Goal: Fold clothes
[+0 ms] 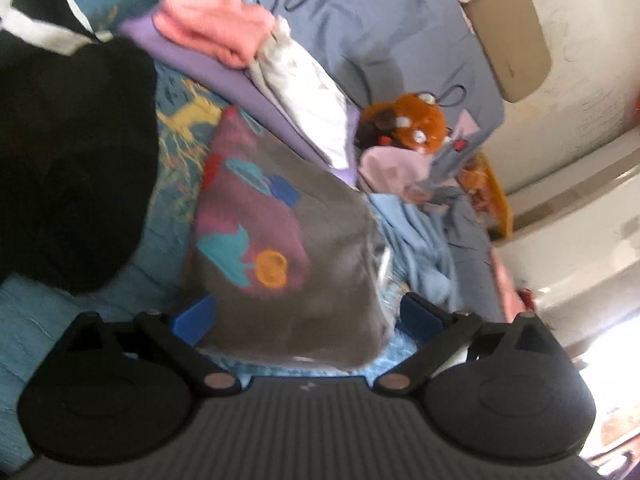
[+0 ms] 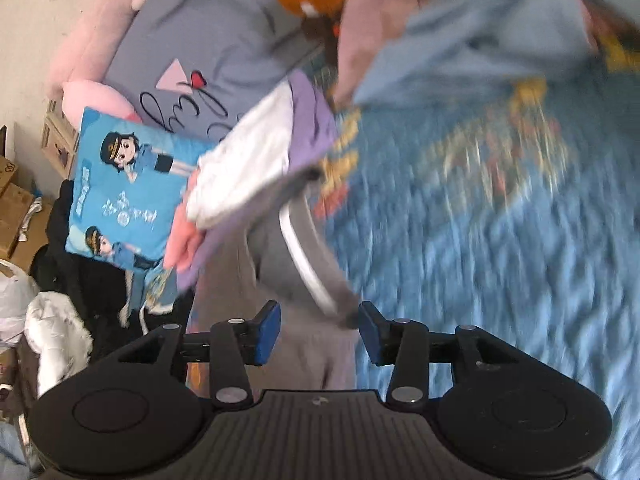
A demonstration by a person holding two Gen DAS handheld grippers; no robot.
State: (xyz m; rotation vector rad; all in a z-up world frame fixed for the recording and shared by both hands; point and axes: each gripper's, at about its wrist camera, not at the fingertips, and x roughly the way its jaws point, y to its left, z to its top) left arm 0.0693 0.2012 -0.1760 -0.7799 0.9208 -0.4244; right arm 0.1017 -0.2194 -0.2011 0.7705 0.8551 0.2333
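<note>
The grey garment (image 1: 280,280) lies on the blue bedspread (image 2: 500,240), beside a stack of folded clothes (image 1: 224,48). The left gripper (image 1: 306,314) is spread wide with the garment's near edge between its fingers, not clamped. The right gripper (image 2: 319,330) is parted over the garment, gripping nothing.

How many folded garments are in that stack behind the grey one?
3 visible: flat purple garment at the bottom, folded pink garment on its far end, folded white garment beside the pink. More may be hidden underneath.
</note>
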